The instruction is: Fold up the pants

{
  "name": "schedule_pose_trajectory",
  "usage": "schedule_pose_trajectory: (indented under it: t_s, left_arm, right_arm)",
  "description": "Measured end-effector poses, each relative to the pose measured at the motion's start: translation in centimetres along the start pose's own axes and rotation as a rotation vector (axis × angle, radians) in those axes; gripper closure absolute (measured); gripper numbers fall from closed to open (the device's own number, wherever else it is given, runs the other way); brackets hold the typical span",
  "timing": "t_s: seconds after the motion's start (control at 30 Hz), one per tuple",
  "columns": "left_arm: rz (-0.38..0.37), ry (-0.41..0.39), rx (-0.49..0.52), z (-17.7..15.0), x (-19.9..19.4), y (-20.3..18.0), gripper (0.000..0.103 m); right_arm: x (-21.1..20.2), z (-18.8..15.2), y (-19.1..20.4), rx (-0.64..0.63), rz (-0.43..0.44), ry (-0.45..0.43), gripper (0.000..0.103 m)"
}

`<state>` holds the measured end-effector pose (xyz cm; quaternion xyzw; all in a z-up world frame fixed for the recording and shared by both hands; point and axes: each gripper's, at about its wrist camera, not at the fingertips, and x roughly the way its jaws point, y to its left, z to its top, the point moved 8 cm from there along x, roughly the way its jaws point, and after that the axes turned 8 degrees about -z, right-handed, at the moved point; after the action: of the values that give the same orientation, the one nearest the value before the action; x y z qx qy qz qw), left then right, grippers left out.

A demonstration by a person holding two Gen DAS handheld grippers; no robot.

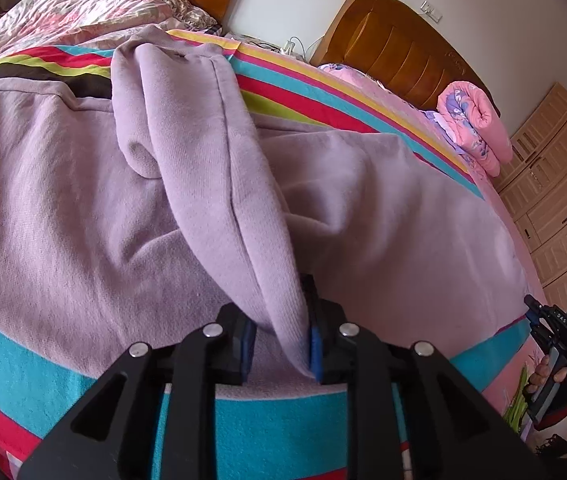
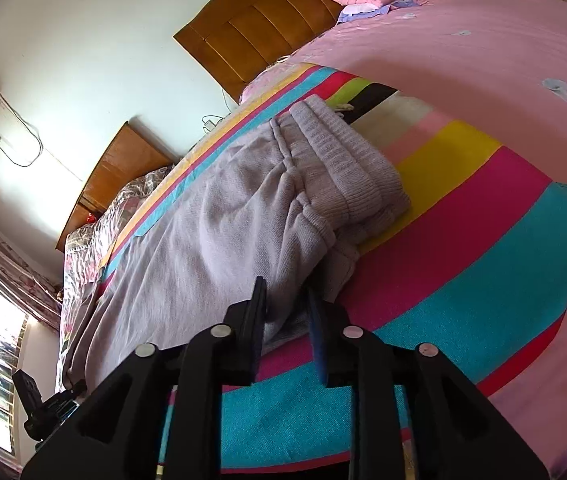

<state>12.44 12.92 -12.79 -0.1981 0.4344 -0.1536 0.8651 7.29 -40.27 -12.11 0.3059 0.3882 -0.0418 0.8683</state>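
Observation:
Lilac knit pants lie spread over a striped blanket on the bed. A raised fold of the pants runs from the far side down between the jaws of my left gripper. The fold leans on the right blue pad with a gap at the left pad, so the jaws stand open. In the right wrist view the ribbed waistband is folded over at the far end. My right gripper stands open around the near edge of the pants, which rests on the blanket.
A rolled pink floral quilt lies by the wooden headboard. A crumpled patterned quilt covers the second bed. Wooden cabinets stand at the right. A hand holds the right gripper past the bed edge.

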Motion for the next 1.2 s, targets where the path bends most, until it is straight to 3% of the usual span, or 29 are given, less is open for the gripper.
schedule_pose_trajectory:
  t_s: [0.07, 0.13, 0.2, 0.23, 0.3, 0.43, 0.5, 0.53, 0.57, 0.7, 0.77, 0.87, 1.03, 1.1, 1.2]
  left_arm:
    - [0.004, -0.012, -0.002, 0.1, -0.1, 0.0, 0.058]
    - [0.005, -0.017, -0.003, 0.1, 0.0, 0.0, 0.057]
    - [0.045, -0.021, 0.037, 0.0, 0.1, -0.1, 0.064]
    - [0.077, -0.015, 0.067, -0.2, 0.2, -0.2, 0.084]
    - [0.079, -0.017, 0.085, -0.5, 0.3, -0.6, 0.086]
    - [0.052, -0.023, 0.065, -0.4, 0.2, -0.2, 0.082]
    - [0.023, -0.019, 0.059, -0.4, -0.2, -0.2, 0.06]
    - [0.022, -0.028, 0.06, -0.3, -0.7, -0.2, 0.032]
    - [0.034, -0.05, 0.066, 0.0, -1.5, -0.2, 0.018]
    - [0.028, -0.118, 0.045, 1.8, -4.7, 0.9, 0.018]
    - [0.005, -0.139, 0.009, 3.2, -5.8, 1.8, 0.017]
    - [0.035, -0.154, -0.016, 6.0, -6.6, 2.9, 0.017]
    - [0.07, -0.065, 0.02, 11.1, -4.7, 2.1, 0.017]
    - [0.107, -0.009, 0.05, 13.1, -2.7, 1.4, 0.017]
    - [0.22, 0.116, 0.134, 15.7, 1.4, 1.0, 0.017]
  right_arm:
    - [-0.4, -0.1, 0.7, -0.027, 0.001, -0.009, 0.065]
    - [-0.2, -0.5, 1.4, -0.066, -0.02, -0.006, 0.065]
    - [0.6, -1.0, 1.3, -0.072, -0.039, 0.009, 0.065]
    - [0.6, -1.1, 1.2, -0.08, -0.043, -0.007, 0.069]
    - [0.7, -1.1, 1.2, -0.128, -0.103, -0.025, 0.079]
    - [0.7, -1.2, 1.0, -0.136, -0.115, -0.017, 0.078]
    - [0.3, -1.1, 1.0, -0.132, -0.121, 0.006, 0.068]
    - [-0.2, -0.9, 1.0, -0.126, -0.131, 0.011, 0.043]
    - [-0.9, -0.7, 0.8, -0.12, -0.151, -0.001, 0.026]
    - [-4.6, 1.1, 1.9, -0.203, -0.197, -0.128, 0.026]
    - [-5.4, 1.9, 4.5, -0.303, -0.175, -0.159, 0.027]
    - [-4.3, 2.2, 11.2, -0.53, -0.095, -0.165, 0.028]
    - [0.1, -0.2, 25.2, -1.018, 0.083, -0.204, 0.035]
    - [2.7, -0.8, 29.6, -1.104, 0.125, -0.181, 0.038]
    - [5.3, -1.1, 34.5, -1.091, 0.194, -0.159, 0.038]
